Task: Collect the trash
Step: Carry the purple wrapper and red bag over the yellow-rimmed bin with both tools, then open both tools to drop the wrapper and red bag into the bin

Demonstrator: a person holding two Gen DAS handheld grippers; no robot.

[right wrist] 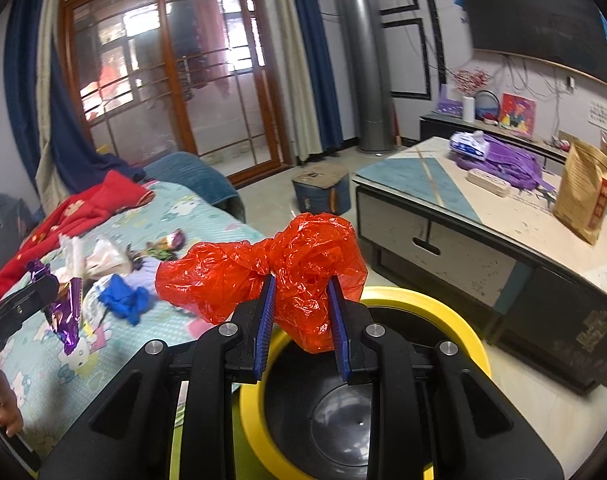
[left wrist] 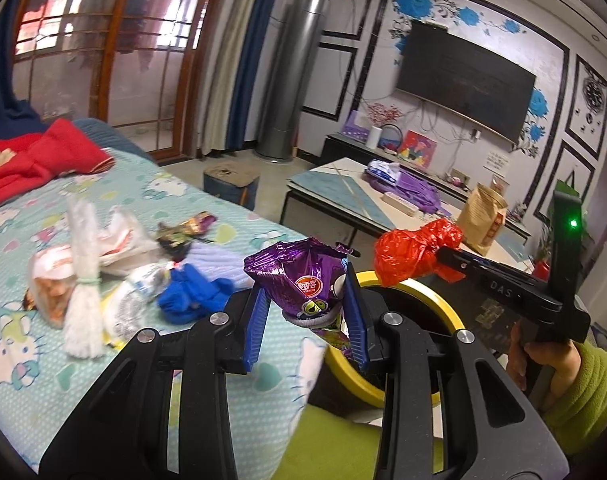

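**Nearly two pieces binned, a heap still on the bed**

Right now the right claw (right wrist: 299, 316) pinches a crumpled red plastic bag (right wrist: 287, 264) between its blue pads, and the bag hangs directly above the open mouth of the yellow-rimmed bin (right wrist: 455, 320). The bin's dark inside looks bare as far as that view shows, so I judge this to be among the first drops. The left claw (left wrist: 307, 312) is pressed onto a purple snack wrapper (left wrist: 303, 276), held upright near the bin's rim (left wrist: 443, 300) but more over the bed's edge than over the opening.

Neither piece is in the bin yet; both are lifted and close to release, the red bag being the better placed.

Further out, on the cartoon-print bed sheet (left wrist: 31, 360), plenty is left: a blue glove-like clump (left wrist: 191, 296), a white tied bundle (left wrist: 83, 280), clear plastic bags with snack remains (left wrist: 51, 280) and another dark wrapper (left wrist: 187, 228). A red garment (left wrist: 35, 156) lies beyond them; it does not look like trash. Most of the collecting seems still ahead.
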